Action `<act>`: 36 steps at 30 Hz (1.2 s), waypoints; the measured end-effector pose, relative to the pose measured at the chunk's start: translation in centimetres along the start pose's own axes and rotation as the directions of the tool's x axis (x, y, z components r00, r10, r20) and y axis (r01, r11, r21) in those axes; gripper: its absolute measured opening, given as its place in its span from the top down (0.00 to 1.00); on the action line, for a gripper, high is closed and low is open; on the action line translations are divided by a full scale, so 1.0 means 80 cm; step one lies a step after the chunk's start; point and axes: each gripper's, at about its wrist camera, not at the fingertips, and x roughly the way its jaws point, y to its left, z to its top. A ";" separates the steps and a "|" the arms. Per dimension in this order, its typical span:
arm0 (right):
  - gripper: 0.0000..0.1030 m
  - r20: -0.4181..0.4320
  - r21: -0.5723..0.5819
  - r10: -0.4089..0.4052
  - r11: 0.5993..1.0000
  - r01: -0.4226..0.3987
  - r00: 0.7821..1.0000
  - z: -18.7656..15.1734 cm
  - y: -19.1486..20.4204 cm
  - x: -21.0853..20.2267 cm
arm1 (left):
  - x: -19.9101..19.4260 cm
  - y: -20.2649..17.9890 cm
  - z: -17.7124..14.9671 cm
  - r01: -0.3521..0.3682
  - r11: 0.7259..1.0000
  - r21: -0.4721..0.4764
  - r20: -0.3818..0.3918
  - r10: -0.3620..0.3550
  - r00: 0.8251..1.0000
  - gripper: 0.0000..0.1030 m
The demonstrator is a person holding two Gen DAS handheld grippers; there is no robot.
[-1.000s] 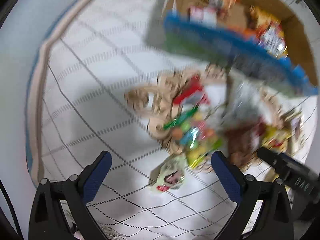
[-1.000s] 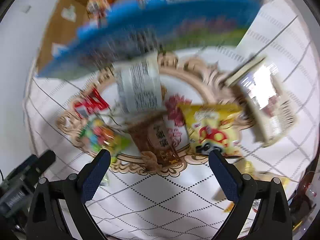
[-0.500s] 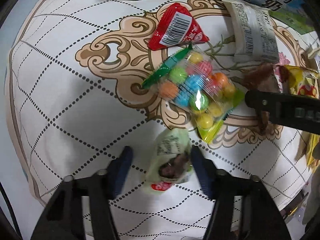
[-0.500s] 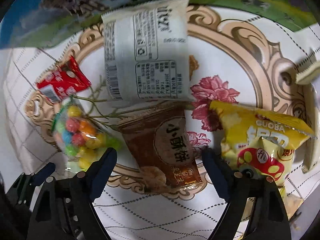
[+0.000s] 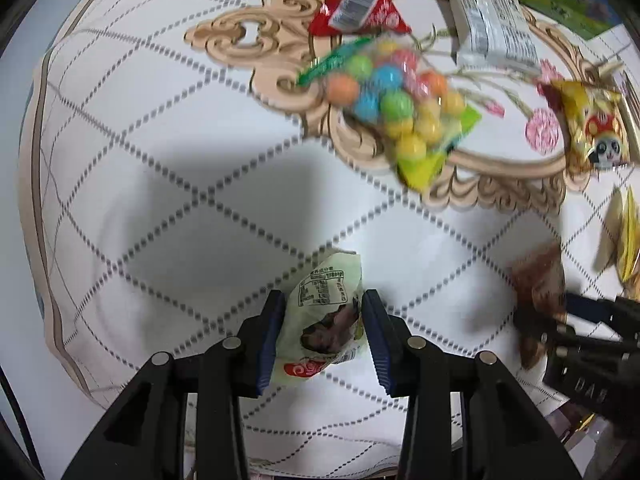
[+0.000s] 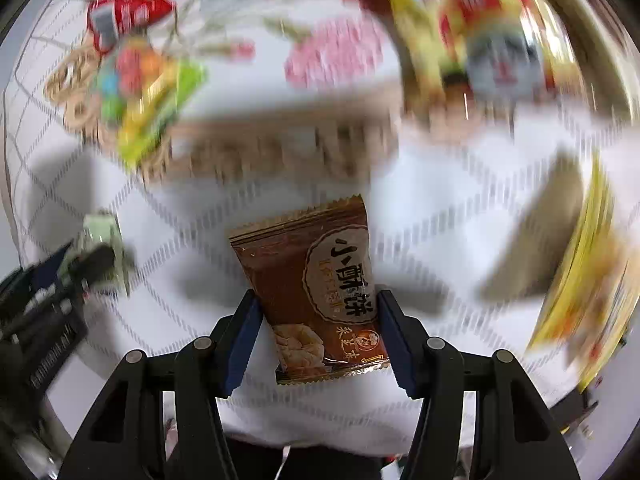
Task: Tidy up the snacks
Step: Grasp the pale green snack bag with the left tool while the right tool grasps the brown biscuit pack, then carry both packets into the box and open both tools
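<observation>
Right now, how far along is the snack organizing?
Nothing visibly sorted yet. In hand: the left gripper is shut on the pale green snack packet, the right gripper on the brown biscuit packet. Left on the tablecloth: the red triangular packet, bag of colored candy balls, white wrapper and yellow panda bag.

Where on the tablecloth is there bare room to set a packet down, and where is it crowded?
Bare cloth lies left of the left claw, which is shut on the pale green packet, between the tablecloth border stripe and the candy ball bag. The far right is crowded: red packet, white packet, yellow packet.
</observation>
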 end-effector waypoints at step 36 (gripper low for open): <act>0.42 0.266 0.025 0.120 0.991 -0.132 0.956 -0.028 -0.009 -0.161 | -0.187 -0.063 0.031 0.229 0.973 -0.027 0.178 -0.221 0.959 0.67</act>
